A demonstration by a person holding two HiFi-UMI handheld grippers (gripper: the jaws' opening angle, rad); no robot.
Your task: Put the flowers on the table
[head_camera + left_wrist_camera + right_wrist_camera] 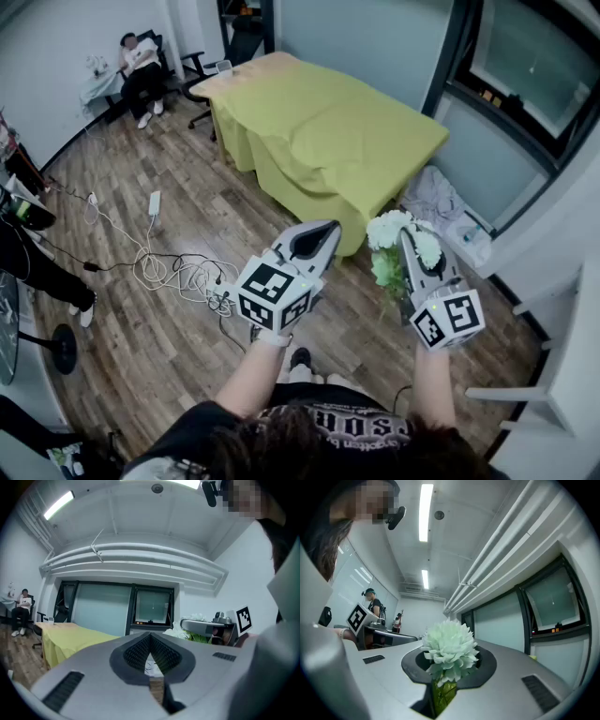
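In the head view my right gripper (405, 236) is shut on a bunch of white flowers (397, 236) with green leaves, held upright above the wooden floor. From the right gripper view a pale bloom (449, 649) rises from between the closed jaws, its green stem pinched between them. My left gripper (324, 229) is shut with nothing in it, level with the right one and a little to its left. The table (323, 127), draped in a yellow-green cloth, stands ahead of both grippers; it shows at the left of the left gripper view (70, 637).
White cables and a power strip (178, 270) lie on the floor left of me. A heap of pale cloth (436, 202) sits right of the table by the window wall. A seated person (141, 70) and office chair (199, 80) are at the far left corner.
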